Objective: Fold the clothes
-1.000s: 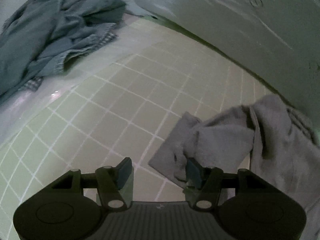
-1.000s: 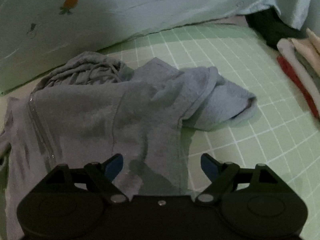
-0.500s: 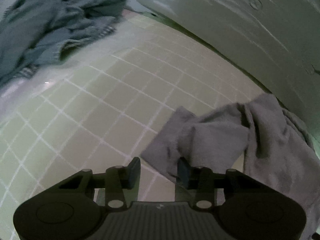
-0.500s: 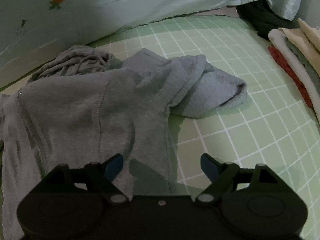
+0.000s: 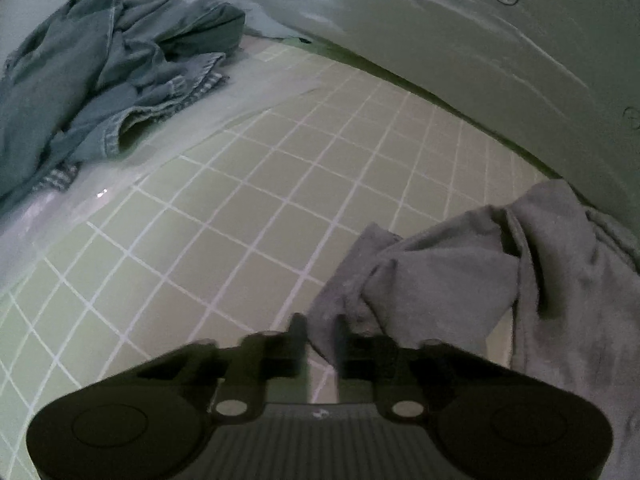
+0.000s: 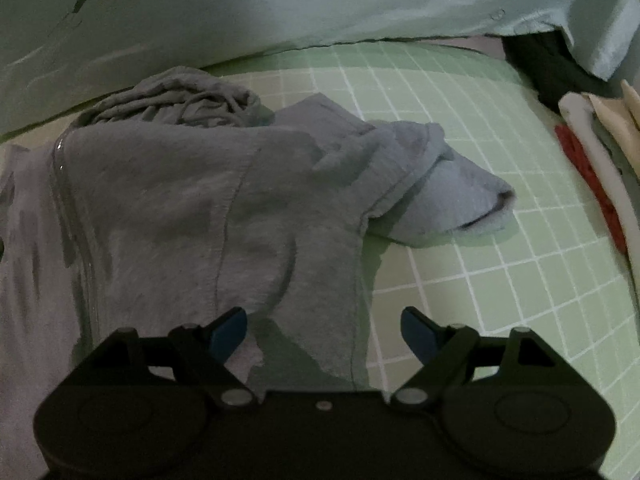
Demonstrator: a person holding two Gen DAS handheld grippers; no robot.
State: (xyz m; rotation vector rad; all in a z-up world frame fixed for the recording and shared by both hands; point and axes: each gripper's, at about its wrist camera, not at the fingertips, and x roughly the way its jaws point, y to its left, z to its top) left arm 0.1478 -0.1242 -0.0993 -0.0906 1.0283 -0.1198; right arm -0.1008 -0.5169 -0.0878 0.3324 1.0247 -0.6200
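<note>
Left wrist view: a crumpled blue denim garment (image 5: 100, 80) is lying at the far left on a pale sheet. Moving right, a green mat (image 5: 280, 200) with a white grid is spreading across the middle, with light bedding (image 5: 460, 40) rising behind it. At the lower right, a grey hoodie (image 5: 540, 280) is lying bunched on the mat. The left gripper (image 5: 320, 336) is sitting at the bottom centre, its jaws closing on the near corner of the hoodie, and a fold of grey cloth is standing pinched between the two dark fingers (image 5: 298, 332).

Right wrist view: the grey hoodie (image 6: 180, 208) is filling the left and middle, lying on the green mat (image 6: 480, 280). Its zipper (image 6: 72, 220) is running down the left side, its hood is lying rumpled at the back, and a sleeve (image 6: 452, 200) is reaching out to the right. The right gripper (image 6: 324, 328) is hanging over the hoodie's near edge with its blue-tipped fingers (image 6: 230, 330) spread wide, pinching nothing. Pale green bedding (image 6: 320, 0) is lying along the back. At the far right, a dark garment (image 6: 552, 64) and a stack of folded clothes (image 6: 600, 168) are resting by the mat's edge.
</note>
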